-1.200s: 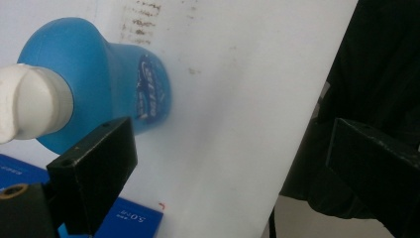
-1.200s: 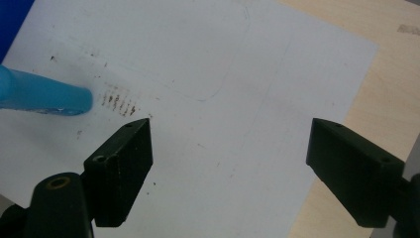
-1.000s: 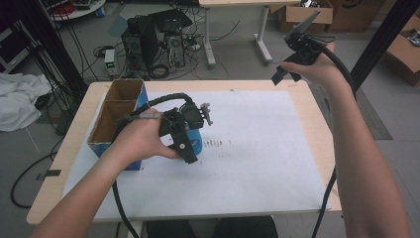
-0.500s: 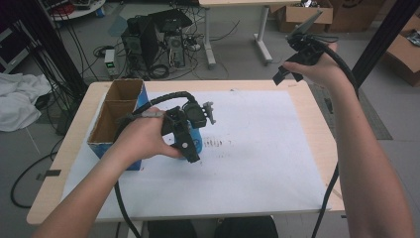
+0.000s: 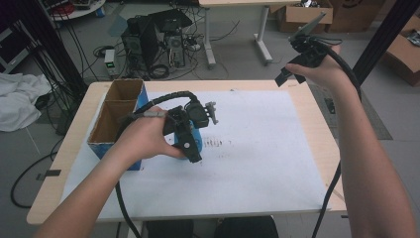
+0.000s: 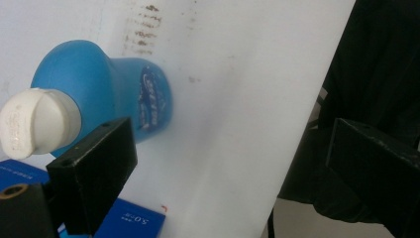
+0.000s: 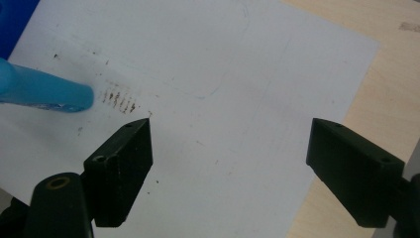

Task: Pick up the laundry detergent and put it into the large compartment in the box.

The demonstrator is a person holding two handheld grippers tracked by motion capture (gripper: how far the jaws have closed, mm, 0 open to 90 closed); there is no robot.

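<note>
So the left claw (image 5: pixel 190 144) is sitting right over the blue bottle (image 6: pixel 106 99), which stands upright on the white sheet (image 5: pixel 257 163) covering the counter (image 5: pixel 317 124), just beside the blue cardboard box (image 5: pixel 116 119) with its two open compartments. In the left gripper view the claw is spread wide and holds nothing: one jaw sits close beside the bottle's shoulder, just under the white cap (image 6: pixel 34 121), and the other is way off past the sheet's edge. Looks like the hand has it angled down from above so it can line up on the neck, which is probably the easiest bit to pinch on a bottle shaped like this.

The right claw (image 7: pixel 228 173) is released too, empty, held up high over the far right corner of the counter, well apart from everything. My guess is it's parked there to stay out of the way. From its view you can see the bottle's body poking in at the left next to some brownish smudges (image 7: pixel 119 101) on the sheet.

Can't really tell whether the near jaw is touching the bottle or just hovering beside it, since the close-up is blurry there.
</note>
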